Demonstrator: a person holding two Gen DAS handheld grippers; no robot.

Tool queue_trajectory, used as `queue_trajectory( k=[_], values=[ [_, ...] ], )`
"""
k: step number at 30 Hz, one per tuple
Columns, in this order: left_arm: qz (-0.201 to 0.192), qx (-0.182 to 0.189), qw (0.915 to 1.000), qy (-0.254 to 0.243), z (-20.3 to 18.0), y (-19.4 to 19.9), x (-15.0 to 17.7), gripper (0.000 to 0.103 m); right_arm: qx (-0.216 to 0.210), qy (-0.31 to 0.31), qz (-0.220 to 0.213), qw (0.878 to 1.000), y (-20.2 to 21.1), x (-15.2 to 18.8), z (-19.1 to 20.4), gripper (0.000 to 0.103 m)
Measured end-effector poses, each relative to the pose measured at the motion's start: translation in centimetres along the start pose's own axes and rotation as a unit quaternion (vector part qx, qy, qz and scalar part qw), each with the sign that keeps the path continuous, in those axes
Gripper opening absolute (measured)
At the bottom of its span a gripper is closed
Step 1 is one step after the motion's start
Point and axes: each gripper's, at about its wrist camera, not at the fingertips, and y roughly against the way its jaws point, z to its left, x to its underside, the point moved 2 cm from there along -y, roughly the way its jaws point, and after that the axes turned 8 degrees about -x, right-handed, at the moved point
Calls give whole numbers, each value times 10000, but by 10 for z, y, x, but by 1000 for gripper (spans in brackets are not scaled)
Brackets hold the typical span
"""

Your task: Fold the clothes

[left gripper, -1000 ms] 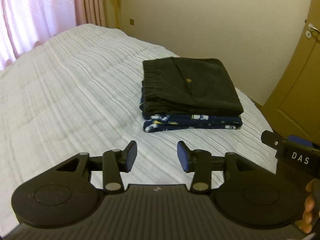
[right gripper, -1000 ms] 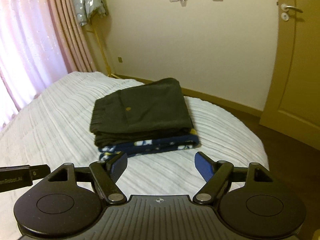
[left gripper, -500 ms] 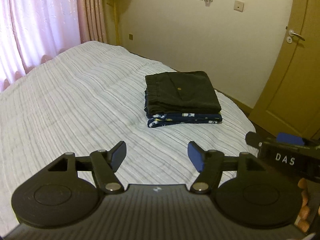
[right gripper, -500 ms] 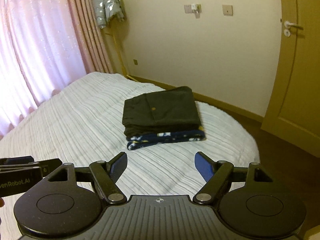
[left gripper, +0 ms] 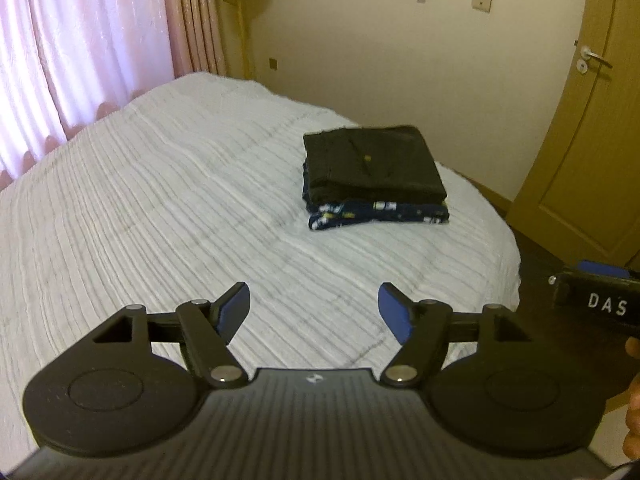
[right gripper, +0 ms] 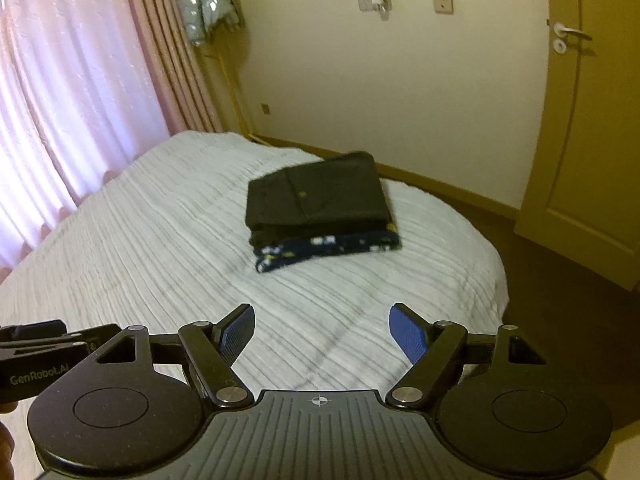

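A folded dark garment (left gripper: 376,164) with a small brass button lies on top of a folded navy patterned garment (left gripper: 376,214), stacked near the far right end of the white ribbed bed (left gripper: 160,200). My left gripper (left gripper: 313,296) hovers well short of the stack, its jaws opening with nothing between them. In the right wrist view the same dark garment (right gripper: 320,196) and navy garment (right gripper: 328,246) sit ahead. My right gripper (right gripper: 323,312) stands open and empty above the bedspread (right gripper: 160,248), apart from the stack.
Pink curtains (left gripper: 80,48) line the left side. A yellow-brown door (right gripper: 592,120) stands at the right, with dark floor (right gripper: 560,280) beyond the bed's end. A silvery jacket (right gripper: 208,0) hangs by the far wall. A hand (left gripper: 634,420) shows at the right edge.
Both grippers have drawn back and up from the stack, which looks smaller and farther. The left jaws have spread wider. The right jaws stay as wide as before.
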Motion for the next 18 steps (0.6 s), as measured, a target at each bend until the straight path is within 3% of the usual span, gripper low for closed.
queue_trajectory(
  k=[11, 18],
  values=[
    [341, 0, 9994, 0, -14, -16, 7, 68, 269, -11, 385, 9989, -9, 6, -16, 77],
    [328, 2, 9995, -5, -27, -24, -5, 68, 466, 41, 522, 9975, -16, -4, -26, 77]
  ],
)
